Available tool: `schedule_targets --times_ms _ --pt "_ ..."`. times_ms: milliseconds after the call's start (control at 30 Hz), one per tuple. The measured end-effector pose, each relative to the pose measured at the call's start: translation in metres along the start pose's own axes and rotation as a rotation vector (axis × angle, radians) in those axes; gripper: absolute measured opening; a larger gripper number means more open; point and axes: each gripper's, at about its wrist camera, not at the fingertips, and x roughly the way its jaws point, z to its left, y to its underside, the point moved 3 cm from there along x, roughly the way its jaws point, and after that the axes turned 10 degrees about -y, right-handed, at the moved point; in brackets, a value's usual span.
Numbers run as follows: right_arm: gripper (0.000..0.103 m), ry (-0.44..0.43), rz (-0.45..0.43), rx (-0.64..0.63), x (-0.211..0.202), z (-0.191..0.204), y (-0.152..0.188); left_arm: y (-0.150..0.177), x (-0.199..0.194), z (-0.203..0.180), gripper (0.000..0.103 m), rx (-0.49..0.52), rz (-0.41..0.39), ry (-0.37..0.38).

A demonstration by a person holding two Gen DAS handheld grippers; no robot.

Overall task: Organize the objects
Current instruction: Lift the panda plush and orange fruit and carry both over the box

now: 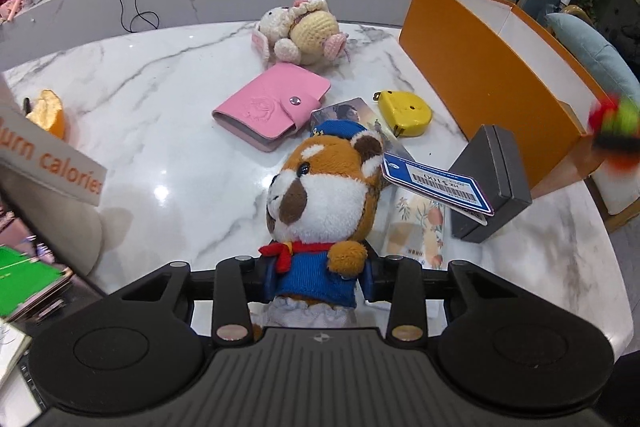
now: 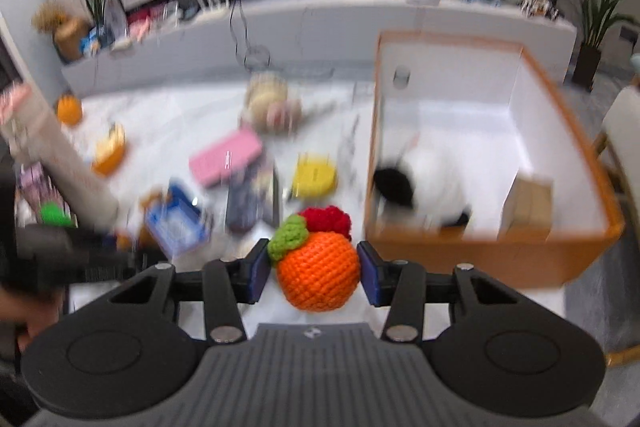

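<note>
My left gripper (image 1: 320, 277) is shut on a red panda plush (image 1: 320, 195) in a blue outfit with a price tag (image 1: 436, 183), held above the marble table (image 1: 160, 155). My right gripper (image 2: 314, 269) is shut on an orange crocheted fruit (image 2: 318, 275) with green and red tufts, held just left of the orange box (image 2: 480, 255). That fruit shows blurred at the right edge of the left wrist view (image 1: 616, 131). The orange box (image 1: 480, 67) holds a black and white plush (image 2: 424, 183) and a tan box (image 2: 528, 203).
On the table lie a pink wallet (image 1: 272, 107), a yellow tape measure (image 1: 406, 111), a crocheted doll (image 1: 304, 31), a dark grey box (image 1: 492, 183), a floral packet (image 1: 420, 227) and an orange piece (image 1: 50, 113). A white sign (image 1: 48, 159) stands at left.
</note>
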Motion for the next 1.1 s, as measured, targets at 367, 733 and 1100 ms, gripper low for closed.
schedule_targets --times_ms 367,733,1100 --pt "0.048 -0.05 -0.115 -0.05 -0.038 -0.011 -0.095 -0.006 -0.048 0.018 0.044 -0.082 -0.031 -0.062" --pt "0.048 -0.087 -0.193 -0.018 -0.057 -0.059 -0.135 -0.098 -0.096 -0.044 0.044 0.017 -0.186 -0.043" --pt "0.048 -0.032 -0.209 0.116 -0.066 -0.131 -0.129 -0.165 -0.062 -0.151 0.044 0.132 -0.224 0.119"
